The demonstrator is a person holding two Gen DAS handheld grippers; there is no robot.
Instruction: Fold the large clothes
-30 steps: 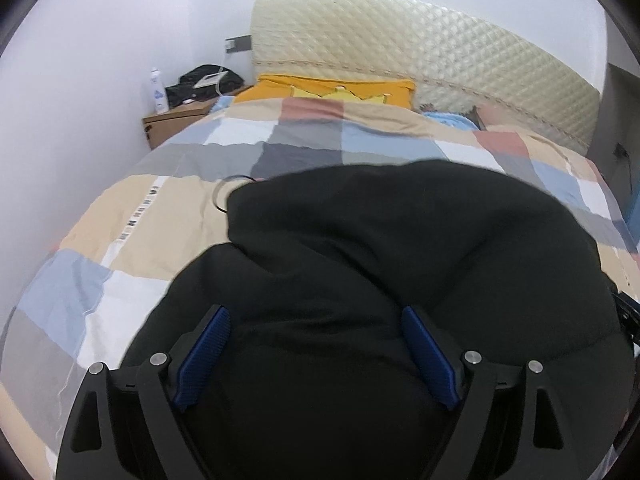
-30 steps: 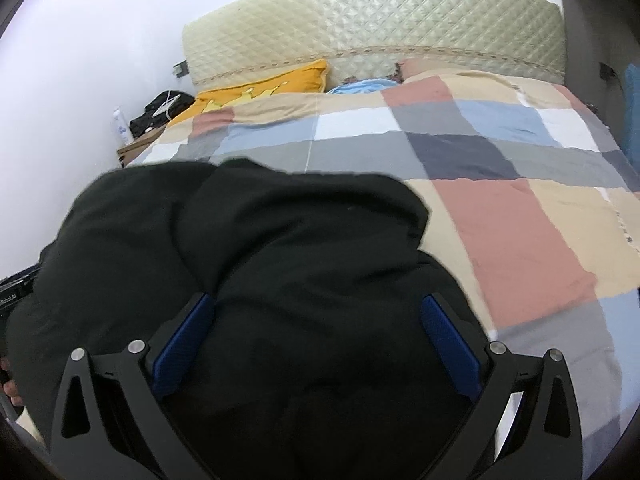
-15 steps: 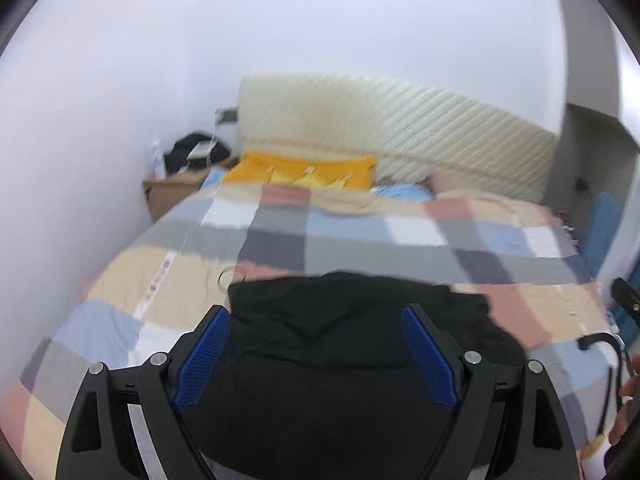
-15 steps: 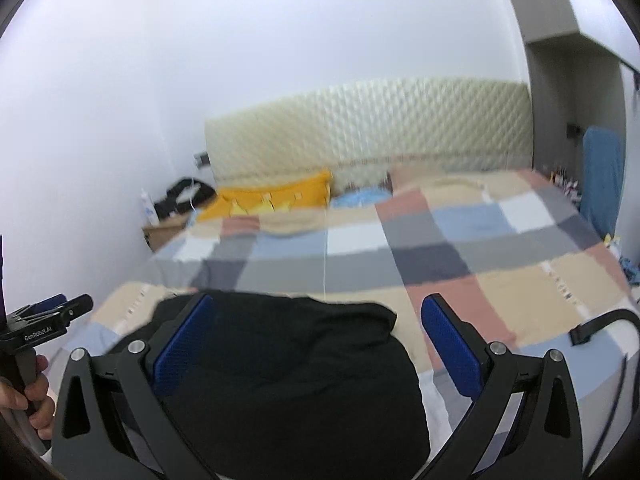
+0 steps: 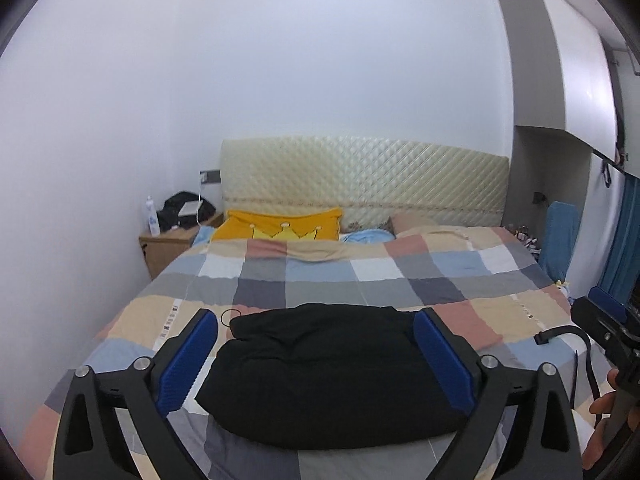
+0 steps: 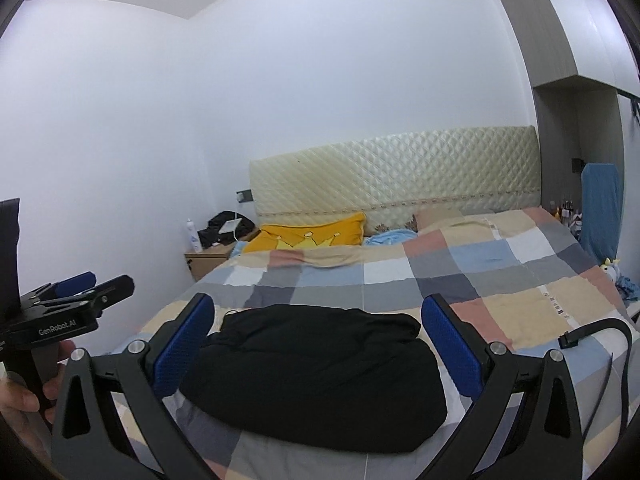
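A black garment [image 5: 332, 372], folded into a thick rounded bundle, lies on the checked bedspread [image 5: 360, 276] near the foot of the bed. It also shows in the right wrist view [image 6: 316, 372]. My left gripper [image 5: 316, 360] is open and empty, held back from and above the bundle. My right gripper [image 6: 318, 352] is open and empty, likewise drawn back from it. The right gripper shows at the right edge of the left wrist view [image 5: 608, 328]. The left gripper shows at the left edge of the right wrist view [image 6: 76, 300].
A yellow crown pillow [image 5: 280, 226] lies against the quilted headboard [image 5: 360, 184]. A wooden nightstand [image 5: 168, 248] with a bottle and a black bag stands at the left. A black strap [image 5: 568, 336] lies on the bed's right side. A blue chair [image 5: 560, 236] stands far right.
Both grippers have pulled back and up from the black garment. It filled both views a second ago and now lies small and untouched on the bed.
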